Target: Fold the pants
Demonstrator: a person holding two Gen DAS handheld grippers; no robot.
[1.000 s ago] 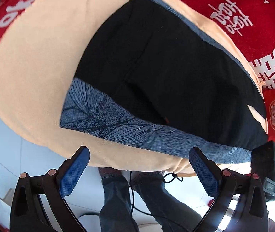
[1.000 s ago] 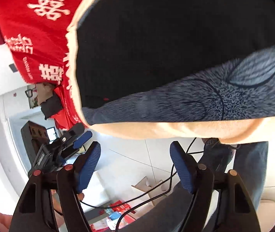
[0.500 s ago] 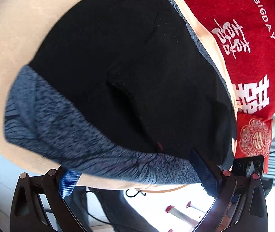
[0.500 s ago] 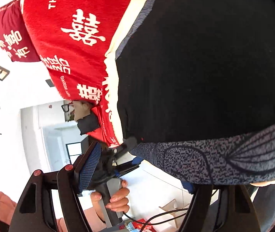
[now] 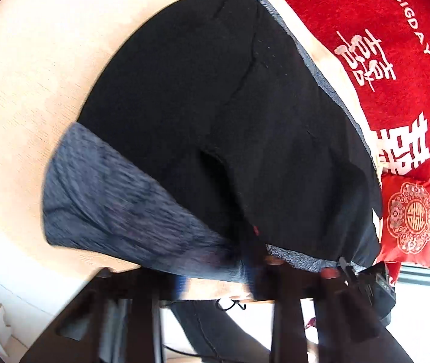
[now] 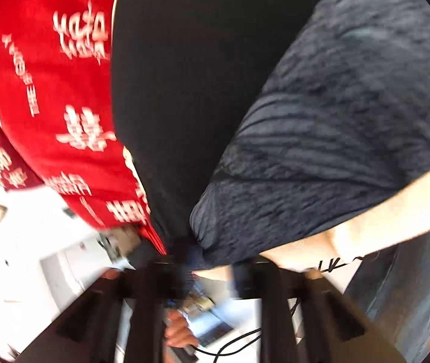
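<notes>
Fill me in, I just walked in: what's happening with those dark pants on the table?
A person is folding black pants on a tan table, a handheld gripper in each hand. The left gripper has shut on the grey patterned waistband at the table's near edge. The right gripper is closing on the waistband's other end. No fold is made yet. A red cloth lies beyond.

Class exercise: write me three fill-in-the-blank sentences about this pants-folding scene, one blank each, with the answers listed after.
1. The pants are mostly ____ in colour.
2. The patterned waistband is blue-____.
3. The cloth beside the pants, with white characters, is ____.
4. The pants lie on a ____-coloured table.

Answers: black; grey; red; beige
</notes>
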